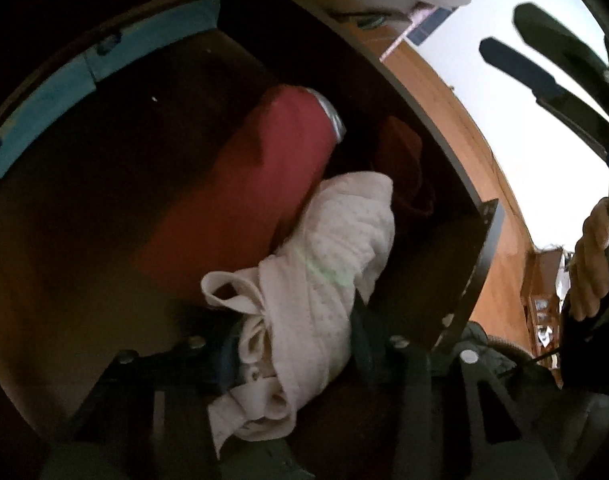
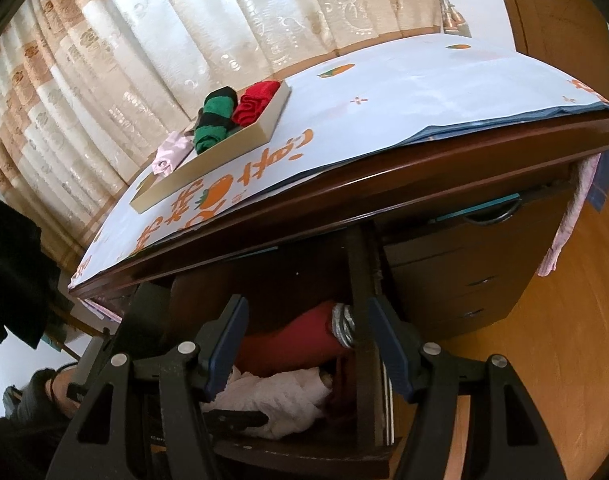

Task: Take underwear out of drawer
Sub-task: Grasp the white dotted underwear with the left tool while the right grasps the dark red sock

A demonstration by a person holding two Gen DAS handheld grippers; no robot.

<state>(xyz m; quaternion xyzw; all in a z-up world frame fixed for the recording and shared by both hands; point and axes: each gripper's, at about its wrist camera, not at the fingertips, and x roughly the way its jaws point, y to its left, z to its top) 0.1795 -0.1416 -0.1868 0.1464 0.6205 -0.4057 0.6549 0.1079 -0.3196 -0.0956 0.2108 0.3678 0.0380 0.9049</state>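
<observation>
Two dark fingers of the left gripper (image 1: 296,356), pointed steeply down into the open dark wooden drawer (image 1: 456,184), pinch the crumpled white dotted underwear (image 1: 328,256) lying beside one maroon fabric roll (image 1: 264,184). Above the drawer, the right gripper (image 2: 308,344) hovers half open, holding nothing. On the desk's white orange-printed cover (image 2: 404,96) sits one shallow cardboard tray (image 2: 208,164) with two rolled items, one green-black, one red.
</observation>
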